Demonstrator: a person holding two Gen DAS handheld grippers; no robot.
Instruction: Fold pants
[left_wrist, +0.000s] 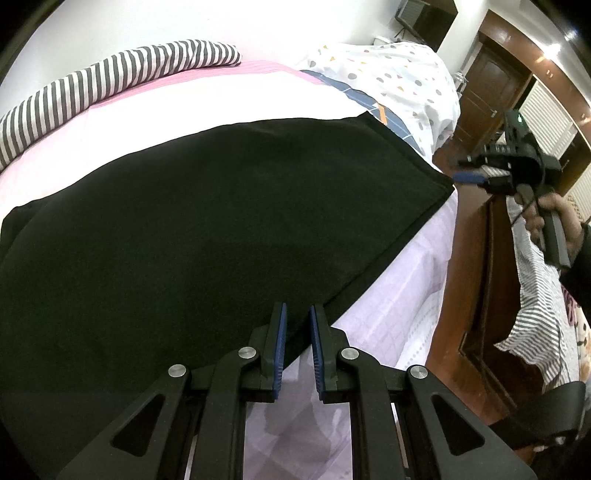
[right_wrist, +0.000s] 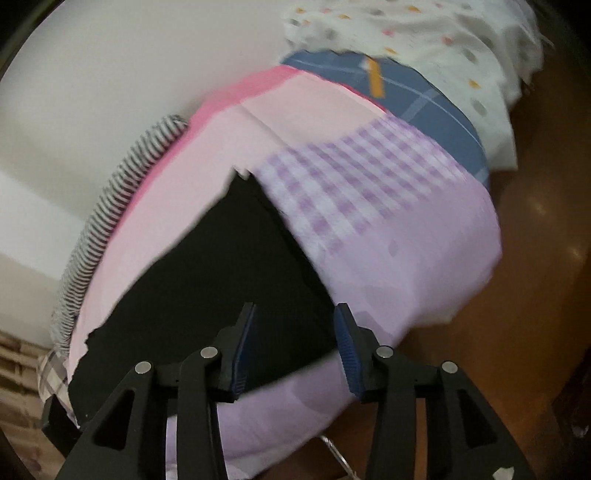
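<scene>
Blue-padded fingers of the left hand-held gripper (left_wrist: 297, 325) sit nearest in the left wrist view, a narrow gap between them, holding nothing; their tips hover at the near edge of the black pants (left_wrist: 207, 221). The pants lie flat on the bed (left_wrist: 402, 302), which is covered in pale lilac quilted fabric, and their long axis runs left to right across that view, with a hemmed corner pointing right toward the bed's edge. The left end of the pants is cut off by the frame, so their full outline cannot be made out. At far right the right hand-held gripper (left_wrist: 467, 177) is held in a hand (left_wrist: 550, 218) just beside that corner, apart from the cloth. The right wrist view is blurred; there the right hand-held gripper (right_wrist: 295, 314) has its fingers well apart and empty, above the pants (right_wrist: 229, 288). A striped pillow (left_wrist: 110, 81) lies along the far side, and a dotted white quilt (left_wrist: 399, 70) is heaped at far right.
</scene>
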